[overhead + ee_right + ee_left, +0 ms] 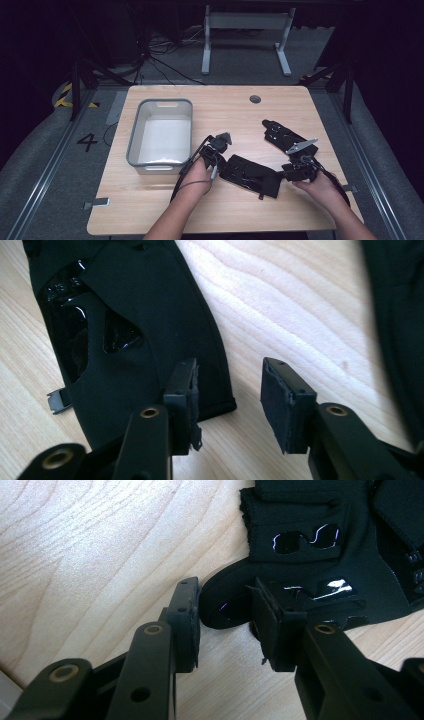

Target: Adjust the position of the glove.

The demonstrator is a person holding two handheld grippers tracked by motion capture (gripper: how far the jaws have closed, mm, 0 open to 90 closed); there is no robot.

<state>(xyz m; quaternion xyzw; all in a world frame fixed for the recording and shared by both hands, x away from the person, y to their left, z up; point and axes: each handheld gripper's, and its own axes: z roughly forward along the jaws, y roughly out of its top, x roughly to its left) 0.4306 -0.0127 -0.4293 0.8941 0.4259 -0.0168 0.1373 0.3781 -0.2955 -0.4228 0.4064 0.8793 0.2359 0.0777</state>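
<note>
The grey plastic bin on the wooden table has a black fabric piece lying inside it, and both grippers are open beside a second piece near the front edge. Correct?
Not quite. In the high view the grey plastic bin holds nothing; both black fabric pieces lie on the wooden table. The left gripper and right gripper are open at the nearer piece, as stated.

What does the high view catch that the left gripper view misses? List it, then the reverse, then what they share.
High view alone: the grey bin, the second black piece, the right gripper and both hands. Left gripper view alone: glossy cut-outs in the black fabric, and the open jaws straddling its rounded edge. Shared: the near black piece, the wooden table, the left gripper.
</note>
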